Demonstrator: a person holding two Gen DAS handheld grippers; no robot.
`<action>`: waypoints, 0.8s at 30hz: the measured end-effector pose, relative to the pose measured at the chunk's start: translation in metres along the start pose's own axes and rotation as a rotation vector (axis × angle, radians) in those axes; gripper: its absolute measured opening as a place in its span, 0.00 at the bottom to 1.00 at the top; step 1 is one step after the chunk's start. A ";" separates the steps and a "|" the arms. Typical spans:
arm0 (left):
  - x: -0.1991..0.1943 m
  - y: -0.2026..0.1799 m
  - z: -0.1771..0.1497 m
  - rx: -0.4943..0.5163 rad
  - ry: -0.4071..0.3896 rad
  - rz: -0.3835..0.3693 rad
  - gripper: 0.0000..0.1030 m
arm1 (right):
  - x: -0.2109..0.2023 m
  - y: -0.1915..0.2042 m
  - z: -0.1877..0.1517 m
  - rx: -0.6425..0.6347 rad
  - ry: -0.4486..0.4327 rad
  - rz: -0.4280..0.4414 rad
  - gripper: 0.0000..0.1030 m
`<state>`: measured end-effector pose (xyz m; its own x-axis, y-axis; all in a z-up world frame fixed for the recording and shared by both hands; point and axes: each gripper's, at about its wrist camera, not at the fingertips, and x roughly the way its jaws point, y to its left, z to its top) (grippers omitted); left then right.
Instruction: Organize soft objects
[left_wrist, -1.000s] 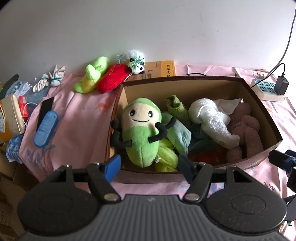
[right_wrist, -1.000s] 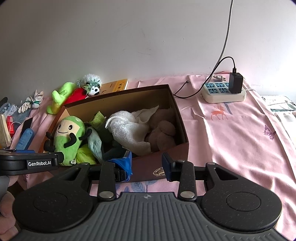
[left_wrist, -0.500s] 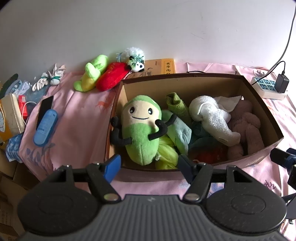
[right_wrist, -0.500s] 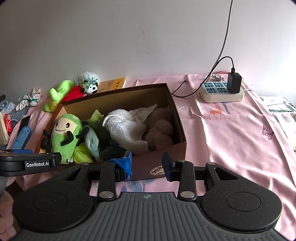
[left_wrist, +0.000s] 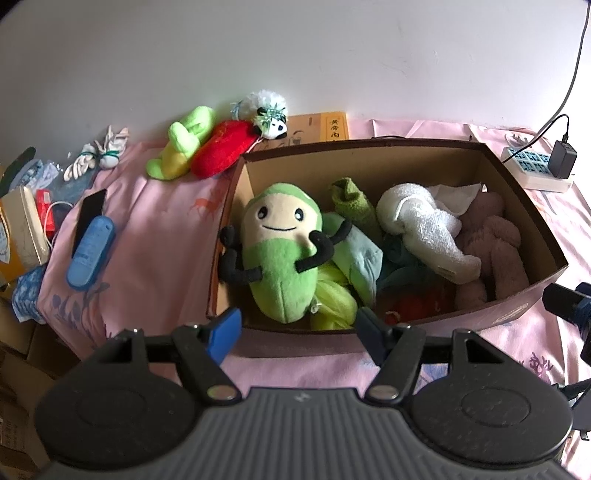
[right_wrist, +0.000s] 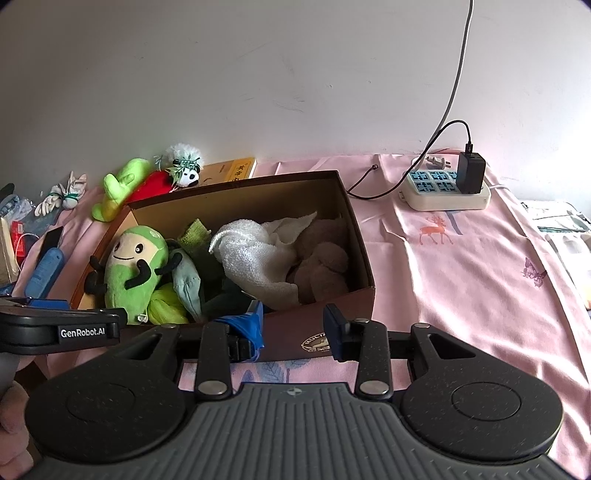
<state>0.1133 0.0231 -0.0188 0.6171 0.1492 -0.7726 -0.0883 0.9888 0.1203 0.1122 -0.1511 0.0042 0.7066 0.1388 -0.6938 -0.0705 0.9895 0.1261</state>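
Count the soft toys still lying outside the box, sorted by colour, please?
Lime green: 1, the lime plush
Red: 1, the red plush
White and black: 1, the panda plush
Total: 3, all behind the box on the pink cloth.

Your lighting: soft, even daylight; the box (left_wrist: 517, 206) interior sits in shade. Focus sharp centrally; fisheye bends edges, corners vignette dark.

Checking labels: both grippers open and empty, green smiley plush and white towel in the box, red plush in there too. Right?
One error: the red plush lies outside the box, on the pink cloth behind its left corner, per the left wrist view. The rest holds.
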 end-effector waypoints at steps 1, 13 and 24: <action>0.000 0.001 -0.001 -0.002 0.002 0.000 0.66 | 0.000 0.000 0.000 -0.001 0.003 -0.004 0.18; 0.003 0.006 -0.005 -0.017 0.018 0.006 0.66 | 0.007 0.002 -0.002 -0.002 0.060 -0.017 0.19; 0.005 0.007 -0.008 -0.023 0.028 0.000 0.66 | 0.006 0.002 0.000 0.013 0.069 -0.048 0.20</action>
<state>0.1090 0.0311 -0.0267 0.5952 0.1486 -0.7897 -0.1060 0.9887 0.1062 0.1168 -0.1486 0.0005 0.6585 0.0940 -0.7467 -0.0284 0.9946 0.1002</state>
